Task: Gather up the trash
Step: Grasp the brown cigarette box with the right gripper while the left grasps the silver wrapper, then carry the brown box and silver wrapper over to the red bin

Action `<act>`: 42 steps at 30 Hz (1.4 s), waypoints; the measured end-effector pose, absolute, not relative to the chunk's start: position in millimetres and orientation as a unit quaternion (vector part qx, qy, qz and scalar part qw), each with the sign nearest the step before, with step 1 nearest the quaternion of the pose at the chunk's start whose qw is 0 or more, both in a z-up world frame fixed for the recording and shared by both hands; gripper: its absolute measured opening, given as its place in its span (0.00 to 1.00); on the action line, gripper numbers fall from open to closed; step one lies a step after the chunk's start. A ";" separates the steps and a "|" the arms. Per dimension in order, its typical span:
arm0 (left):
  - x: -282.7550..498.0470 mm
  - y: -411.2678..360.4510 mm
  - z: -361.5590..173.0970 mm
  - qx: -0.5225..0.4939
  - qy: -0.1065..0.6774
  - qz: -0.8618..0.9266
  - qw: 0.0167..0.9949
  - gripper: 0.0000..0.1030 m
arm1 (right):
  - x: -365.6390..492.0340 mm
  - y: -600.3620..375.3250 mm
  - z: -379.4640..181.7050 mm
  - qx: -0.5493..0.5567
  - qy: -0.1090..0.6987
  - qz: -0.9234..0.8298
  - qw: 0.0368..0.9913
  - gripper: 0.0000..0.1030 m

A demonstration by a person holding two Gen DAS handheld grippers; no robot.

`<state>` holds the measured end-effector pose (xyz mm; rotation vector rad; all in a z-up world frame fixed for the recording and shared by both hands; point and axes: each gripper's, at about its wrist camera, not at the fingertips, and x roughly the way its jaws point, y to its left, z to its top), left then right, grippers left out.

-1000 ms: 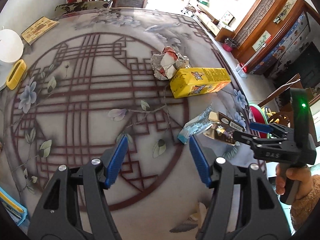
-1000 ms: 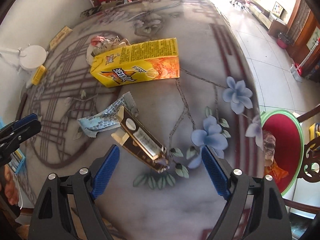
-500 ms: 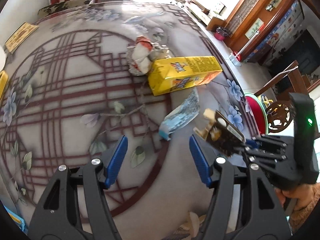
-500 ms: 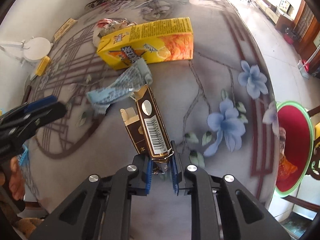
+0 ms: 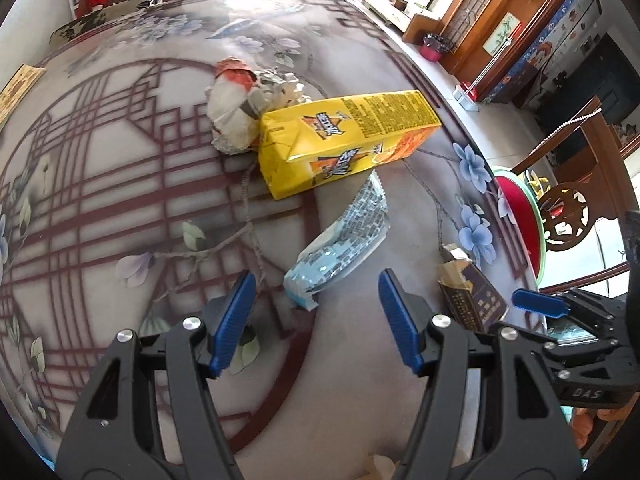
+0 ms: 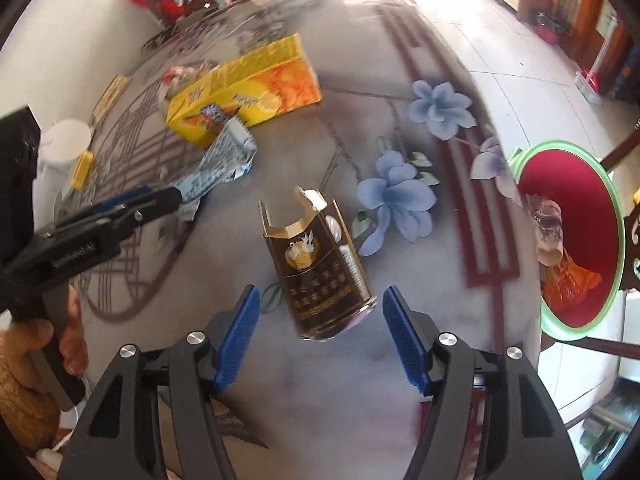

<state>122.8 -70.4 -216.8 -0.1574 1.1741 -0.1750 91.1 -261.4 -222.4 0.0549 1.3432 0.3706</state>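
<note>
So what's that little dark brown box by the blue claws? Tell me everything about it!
The dark brown box looks like thin glossy cardboard with gold trim, a small white bird emblem and gold lettering. Its flip top is open, showing a pale torn flap. It sits tilted between the opening pads of the right claw, which do not touch it, above the flowered table.

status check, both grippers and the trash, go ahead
Left gripper open over the blue wrapper. Right gripper jaws opening, brown box between them, not pinched. Yellow carton and crumpled paper on table, bin at right.
</note>
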 end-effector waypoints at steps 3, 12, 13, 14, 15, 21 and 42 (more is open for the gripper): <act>131.8 -79.3 -225.3 -0.063 0.554 -0.083 0.826 0.59 | 93.5 -265.3 -218.2 0.026 0.612 0.164 0.773 0.66; 135.4 -80.1 -241.5 -0.079 0.566 -0.080 0.816 0.31 | 95.9 -264.1 -221.5 0.017 0.616 0.156 0.772 0.71; 132.2 -76.2 -240.5 -0.083 0.566 -0.079 0.816 0.30 | 96.4 -263.7 -223.3 0.015 0.617 0.155 0.771 0.71; 128.8 -71.6 -240.0 -0.087 0.566 -0.078 0.816 0.25 | 97.2 -262.4 -225.1 0.010 0.619 0.155 0.770 0.71; 124.5 -66.4 -238.7 -0.092 0.566 -0.075 0.816 0.24 | 98.2 -260.6 -227.4 0.004 0.620 0.153 0.769 0.71; 90.1 -26.8 -230.6 -0.114 0.565 -0.038 0.816 0.23 | 102.2 -240.9 -242.3 -0.031 0.628 0.161 0.761 0.70; 62.7 31.0 -235.4 -0.139 0.556 0.026 0.819 0.19 | 105.9 -210.9 -242.6 -0.065 0.632 0.172 0.753 0.71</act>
